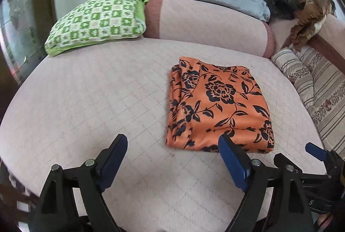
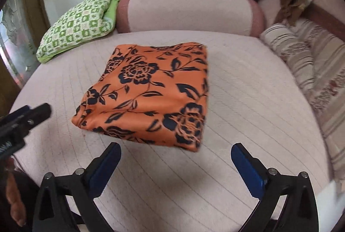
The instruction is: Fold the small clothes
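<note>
Clearly you are dealing with something light, soft and floppy: the orange cloth (image 2: 146, 94) is thin fabric that sags wherever it is unsupported, and it looks smooth enough to slide on itself, so layers may slip apart if you lift only the top one. If you need to move it or fold it once more, take it at the two near corners, pinching through all the layers, rather than at the middle. It lies as a neat, roughly square packet on the pale pink quilted cushion (image 2: 248, 102), a little in front of the bolster (image 2: 189, 14) and well apart from the green checked pillow (image 2: 75, 27). It is orange with large black flowers and leaves; stacked folded edges show along its left side in the left wrist view, and the top face is fairly flat. Your left gripper (image 1: 172, 167) and right gripper (image 2: 175, 167) both stand with jaws spread wide and nothing between them, just short of the cloth's near edge.
</note>
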`<state>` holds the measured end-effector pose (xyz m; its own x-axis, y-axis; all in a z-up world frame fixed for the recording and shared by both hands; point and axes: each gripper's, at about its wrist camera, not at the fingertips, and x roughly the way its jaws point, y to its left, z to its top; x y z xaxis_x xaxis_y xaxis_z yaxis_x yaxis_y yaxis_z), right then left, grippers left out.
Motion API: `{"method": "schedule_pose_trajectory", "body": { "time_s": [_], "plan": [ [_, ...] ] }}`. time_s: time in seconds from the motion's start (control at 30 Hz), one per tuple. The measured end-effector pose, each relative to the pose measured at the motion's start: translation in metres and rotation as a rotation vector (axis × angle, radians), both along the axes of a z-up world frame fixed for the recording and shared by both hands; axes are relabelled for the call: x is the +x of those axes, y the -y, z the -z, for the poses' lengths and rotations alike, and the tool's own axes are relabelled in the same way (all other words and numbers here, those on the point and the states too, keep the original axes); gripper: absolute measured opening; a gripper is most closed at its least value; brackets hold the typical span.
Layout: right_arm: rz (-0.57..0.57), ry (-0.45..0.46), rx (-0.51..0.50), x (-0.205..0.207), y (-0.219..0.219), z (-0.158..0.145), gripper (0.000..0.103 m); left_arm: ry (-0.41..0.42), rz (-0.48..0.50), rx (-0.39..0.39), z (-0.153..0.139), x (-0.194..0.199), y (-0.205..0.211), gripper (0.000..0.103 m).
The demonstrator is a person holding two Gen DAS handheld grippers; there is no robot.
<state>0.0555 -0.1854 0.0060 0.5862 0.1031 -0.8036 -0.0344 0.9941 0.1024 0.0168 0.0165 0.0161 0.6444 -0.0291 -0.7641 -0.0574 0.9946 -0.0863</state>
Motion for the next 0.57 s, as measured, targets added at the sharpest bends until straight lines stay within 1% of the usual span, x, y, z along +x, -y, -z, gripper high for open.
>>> {"method": "schedule_pose_trajectory", "body": {
  "time_s": [0.07, 0.2, 0.27, 0.33, 0.43, 0.5, 0.57],
  "plan": [
    [0.0, 0.012, -0.018, -0.007, -0.001, -0.006, 0.103, 0.008, -0.002, -0.007, -0.008, -0.009, -0.001, 0.086],
    [-0.02, 0.056, -0.062, -0.024, -0.005, -0.029, 0.103, 0.045, -0.018, -0.015, -0.021, -0.024, 0.002, 0.086],
    [-0.027, 0.068, -0.085, -0.029, -0.009, -0.035, 0.103, 0.059, -0.006, -0.013, -0.026, -0.029, 0.005, 0.087],
    [-0.032, 0.074, -0.091, -0.031, -0.008, -0.036, 0.103, 0.058, 0.02, 0.004, -0.029, -0.03, 0.012, 0.093],
    [-0.039, 0.07, -0.088, -0.034, -0.006, -0.036, 0.103, 0.071, 0.065, 0.023, -0.033, -0.03, 0.024, 0.094],
    [-0.036, 0.06, -0.086, -0.034, -0.003, -0.034, 0.103, 0.087, 0.078, 0.03, -0.033, -0.029, 0.032, 0.096],
    [-0.027, 0.058, -0.081, -0.034, 0.001, -0.033, 0.103, 0.086, 0.088, 0.066, -0.033, -0.026, 0.04, 0.096]
  ]
}}
